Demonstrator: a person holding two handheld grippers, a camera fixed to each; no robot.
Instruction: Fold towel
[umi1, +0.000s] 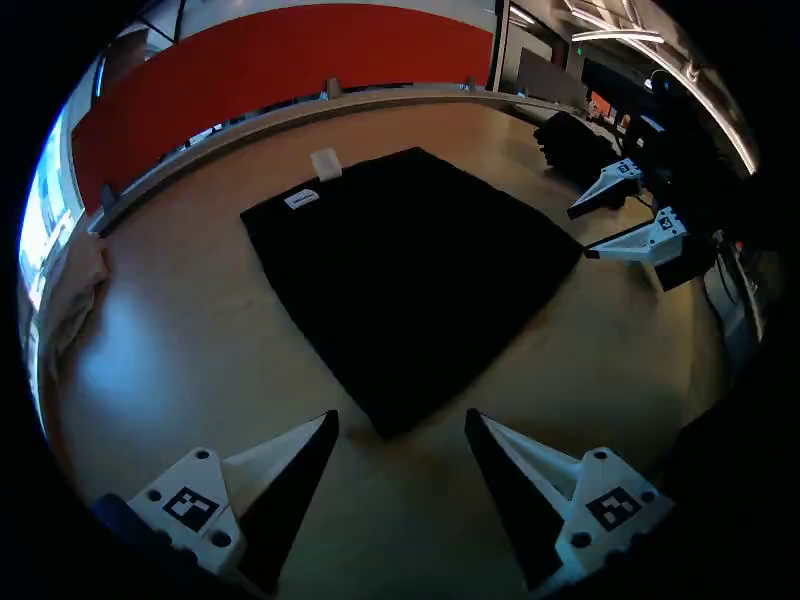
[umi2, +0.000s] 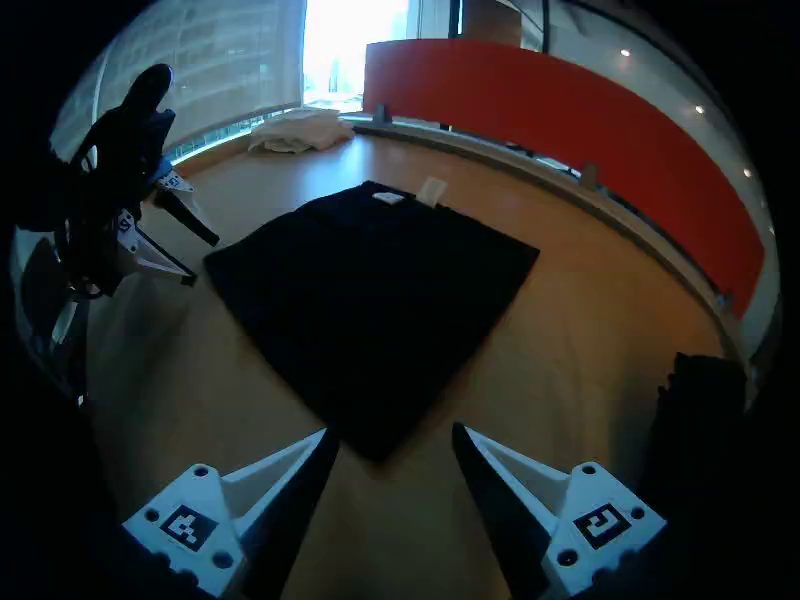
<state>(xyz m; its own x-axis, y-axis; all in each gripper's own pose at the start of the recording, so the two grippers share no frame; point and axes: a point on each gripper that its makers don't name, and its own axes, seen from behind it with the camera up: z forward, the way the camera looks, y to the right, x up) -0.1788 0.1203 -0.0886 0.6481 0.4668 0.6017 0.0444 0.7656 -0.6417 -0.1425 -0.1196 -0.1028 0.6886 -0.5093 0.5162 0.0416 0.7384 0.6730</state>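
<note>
A black towel (umi1: 410, 280) lies spread flat on the wooden table (umi1: 180, 330), with a white label (umi1: 301, 198) at its far corner. My left gripper (umi1: 400, 420) is open, its fingers either side of the towel's near corner, just short of it. My right gripper (umi1: 580, 234) shows at the towel's right corner, open. In the right gripper view the towel (umi2: 370, 300) points a corner between the open fingers of my right gripper (umi2: 392, 432). My left gripper (umi2: 204, 261), held by a dark-sleeved hand, stands open at the left corner.
A small white piece (umi1: 326, 162) lies just past the towel's far corner. A pale cloth pile (umi2: 300, 130) sits by the window edge. A dark folded pile (umi1: 575, 140) lies on the table at the right. A red panel (umi1: 280, 70) runs along the table's far edge.
</note>
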